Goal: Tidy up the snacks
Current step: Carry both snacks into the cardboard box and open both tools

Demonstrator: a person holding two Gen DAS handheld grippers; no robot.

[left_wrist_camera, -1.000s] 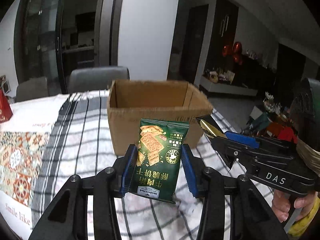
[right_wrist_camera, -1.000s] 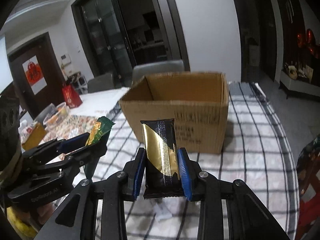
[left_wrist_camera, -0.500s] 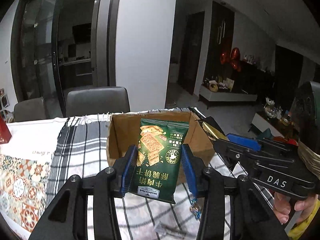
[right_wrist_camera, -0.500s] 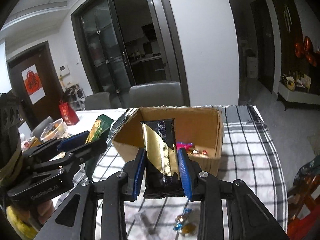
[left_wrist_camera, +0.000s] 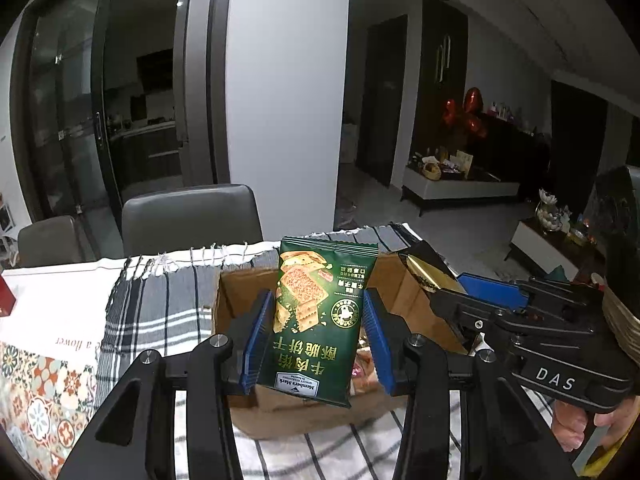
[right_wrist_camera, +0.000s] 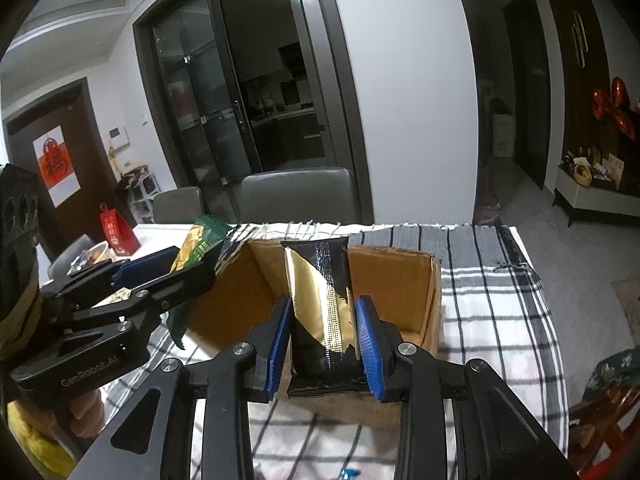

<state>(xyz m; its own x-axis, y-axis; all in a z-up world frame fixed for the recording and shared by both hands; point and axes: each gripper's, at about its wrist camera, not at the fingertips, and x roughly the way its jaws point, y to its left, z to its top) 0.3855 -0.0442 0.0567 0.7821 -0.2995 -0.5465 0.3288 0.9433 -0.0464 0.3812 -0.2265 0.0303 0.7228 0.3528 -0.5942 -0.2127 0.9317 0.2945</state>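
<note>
My left gripper is shut on a green cracker packet and holds it upright above the open cardboard box. My right gripper is shut on a black and gold snack packet, upright over the same box. In the left wrist view the right gripper with its gold packet hangs at the box's right side. In the right wrist view the left gripper with the green packet is at the box's left side. Wrapped sweets lie inside the box.
The box stands on a checked cloth over the table. Grey chairs stand behind the table. A red bag and a bowl are at the far left. A patterned cloth lies at the left.
Both grippers have risen and moved forward with their packets, from in front of the box to above its opening. The inside of the box now shows.
</note>
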